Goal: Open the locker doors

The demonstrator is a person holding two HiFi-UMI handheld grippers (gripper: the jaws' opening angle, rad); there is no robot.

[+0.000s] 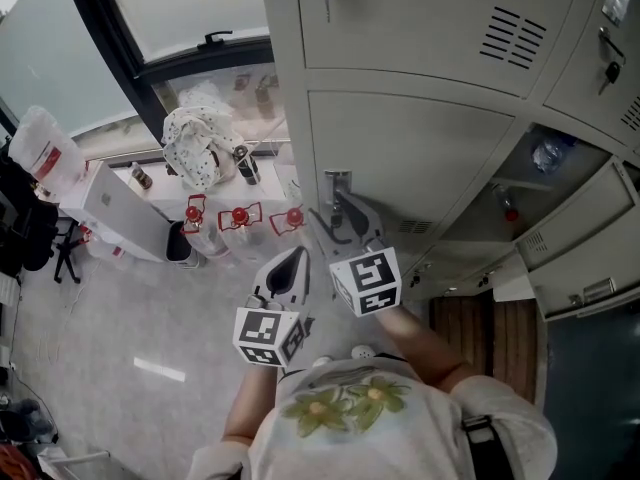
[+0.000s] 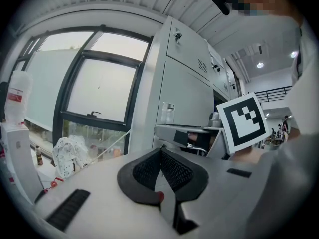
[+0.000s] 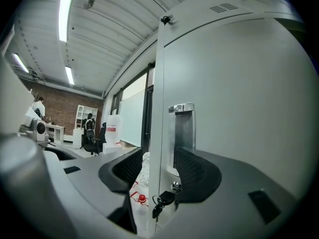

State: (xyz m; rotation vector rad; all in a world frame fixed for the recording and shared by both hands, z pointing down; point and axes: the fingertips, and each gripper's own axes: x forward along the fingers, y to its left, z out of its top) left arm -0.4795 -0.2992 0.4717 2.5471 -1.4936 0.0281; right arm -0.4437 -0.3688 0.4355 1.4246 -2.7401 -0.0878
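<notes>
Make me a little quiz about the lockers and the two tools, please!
1. True or false: the left tool has its jaws wide apart.
2. In the right gripper view, what hangs just under the metal handle of the locker door?
3. Fill the gap: the right tool is ____, with the door's edge between its jaws.

Key
1. False: its jaws are together.
2. The keys, hanging in the lock.
3. open
</notes>
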